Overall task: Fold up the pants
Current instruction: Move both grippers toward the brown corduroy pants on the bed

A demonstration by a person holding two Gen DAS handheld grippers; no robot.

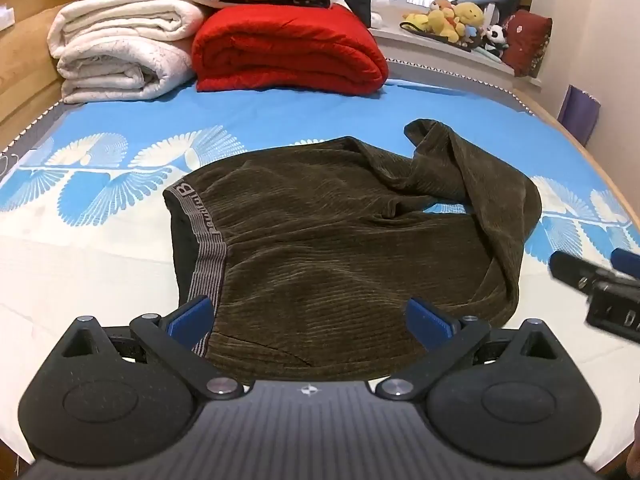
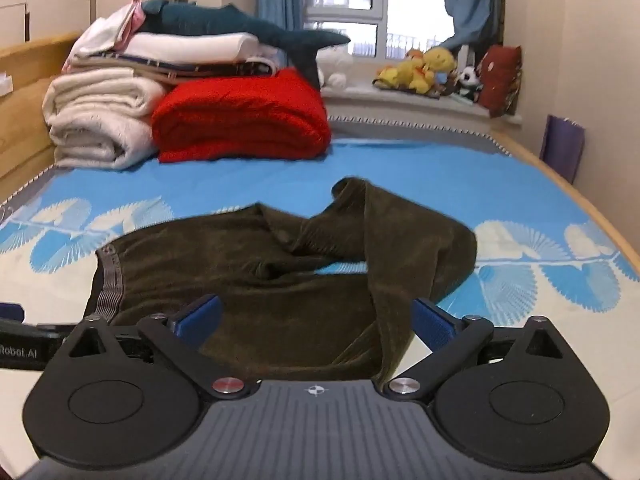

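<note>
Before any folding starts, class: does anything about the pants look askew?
Yes. The pants lie rumpled on the bed; one leg doubles back over the other in a loop, rather than lying straight.

The bed [image 1: 280, 120] before me carries a blue sheet printed with white fan shapes. Directly on it lie the dark olive corduroy pants [image 1: 340, 240], loosely bunched with one leg folded over, and at the far end a folded red blanket [image 1: 288, 52] beside a stack of white quilts [image 1: 120, 52].
</note>
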